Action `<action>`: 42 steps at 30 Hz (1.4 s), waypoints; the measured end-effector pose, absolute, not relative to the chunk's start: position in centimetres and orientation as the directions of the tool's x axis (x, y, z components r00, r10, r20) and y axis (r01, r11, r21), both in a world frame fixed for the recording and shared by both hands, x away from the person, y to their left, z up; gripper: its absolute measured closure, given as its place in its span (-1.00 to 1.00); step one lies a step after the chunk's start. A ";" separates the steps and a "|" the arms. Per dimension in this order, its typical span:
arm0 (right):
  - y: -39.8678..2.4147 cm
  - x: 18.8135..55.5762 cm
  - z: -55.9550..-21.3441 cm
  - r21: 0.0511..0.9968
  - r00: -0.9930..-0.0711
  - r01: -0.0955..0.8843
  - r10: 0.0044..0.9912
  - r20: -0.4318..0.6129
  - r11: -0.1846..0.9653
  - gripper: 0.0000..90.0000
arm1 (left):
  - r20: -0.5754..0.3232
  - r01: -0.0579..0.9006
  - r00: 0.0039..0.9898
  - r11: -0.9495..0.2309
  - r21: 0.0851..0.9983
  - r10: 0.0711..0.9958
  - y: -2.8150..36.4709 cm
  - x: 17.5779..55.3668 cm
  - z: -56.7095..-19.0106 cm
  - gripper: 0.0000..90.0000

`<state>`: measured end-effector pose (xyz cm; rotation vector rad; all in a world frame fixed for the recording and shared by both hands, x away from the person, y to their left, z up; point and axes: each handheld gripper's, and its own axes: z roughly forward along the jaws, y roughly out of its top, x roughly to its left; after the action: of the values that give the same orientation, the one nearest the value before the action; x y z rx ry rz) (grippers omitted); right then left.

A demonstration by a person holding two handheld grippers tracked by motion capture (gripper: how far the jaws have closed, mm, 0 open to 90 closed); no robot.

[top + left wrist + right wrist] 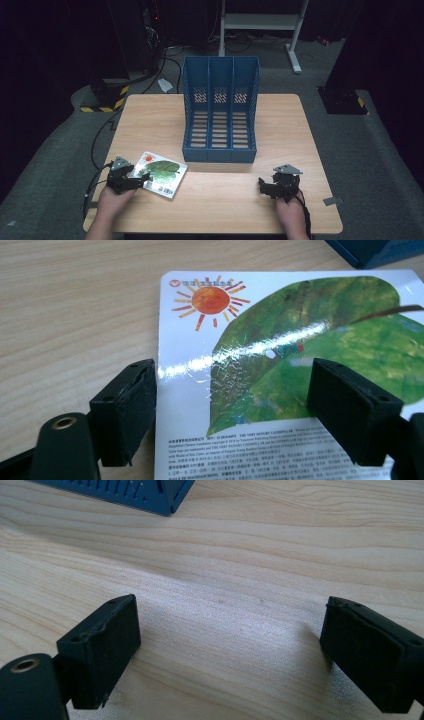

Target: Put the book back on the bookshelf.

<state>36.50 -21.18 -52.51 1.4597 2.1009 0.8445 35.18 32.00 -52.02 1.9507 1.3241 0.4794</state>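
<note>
A thin picture book (160, 174) with a green leaf and an orange sun on its glossy cover lies flat near the table's front left. My left gripper (143, 178) stands open at its near left corner. In the left gripper view the jaws straddle the book (280, 365) without pressing on it, the left gripper (230, 385) low over the cover. My right gripper (264, 186) rests at the front right, open. Bare wood lies between the right gripper (227, 625) jaws.
A blue three-slot file rack (220, 110) stands at the middle of the wooden table (240, 200), open side toward me; its corner shows as the rack (125, 492) in the right gripper view. A small grey piece (332, 201) lies at the front right corner. Cables lie on the floor behind.
</note>
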 end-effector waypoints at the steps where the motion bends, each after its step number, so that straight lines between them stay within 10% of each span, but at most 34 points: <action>1: -21.2 36.5 -52.5 0.700 -0.344 0.667 0.939 -0.016 0.257 -0.80 | -0.079 0.641 0.405 -0.222 0.734 0.911 32.0 35.0 -52.0 -0.55; 42: -21.2 36.4 -52.5 0.699 -0.340 0.669 0.940 -0.015 0.253 -0.80 | -0.117 0.644 0.477 -0.256 0.721 0.871 26.4 32.2 -51.9 -0.46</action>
<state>36.44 -21.16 -52.50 1.4631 2.0976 0.8420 32.21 26.39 -51.90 1.9971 1.2522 0.3980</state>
